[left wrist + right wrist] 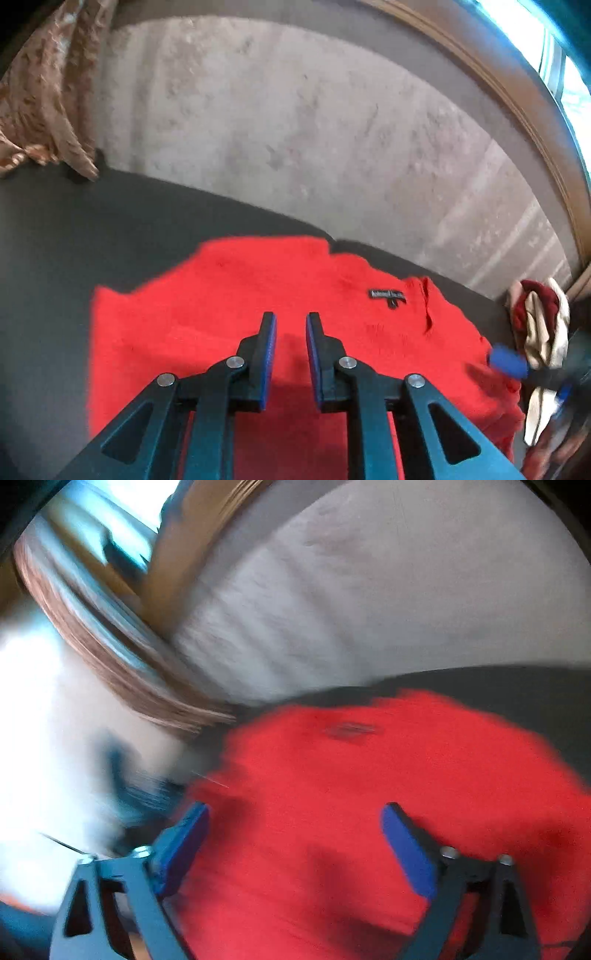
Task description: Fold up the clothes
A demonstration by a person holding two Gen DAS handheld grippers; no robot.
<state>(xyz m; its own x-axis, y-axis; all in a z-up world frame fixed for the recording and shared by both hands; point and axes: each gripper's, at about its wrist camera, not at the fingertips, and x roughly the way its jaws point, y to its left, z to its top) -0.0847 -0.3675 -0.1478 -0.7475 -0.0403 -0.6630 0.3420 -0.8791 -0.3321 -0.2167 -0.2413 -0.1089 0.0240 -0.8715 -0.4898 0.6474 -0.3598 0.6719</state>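
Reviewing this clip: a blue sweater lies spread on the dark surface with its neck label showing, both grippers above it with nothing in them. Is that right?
Not quite: the sweater is red, not blue, as the left wrist view shows plainly. The rest holds: it lies spread on the dark surface, neck label showing, with the left gripper and right gripper above it, nothing in them.

Daylight enters through a window, blown out to white glare in the right wrist view, which is heavily motion-blurred. The left wrist view is sharper, with fisheye bending and dark corners.
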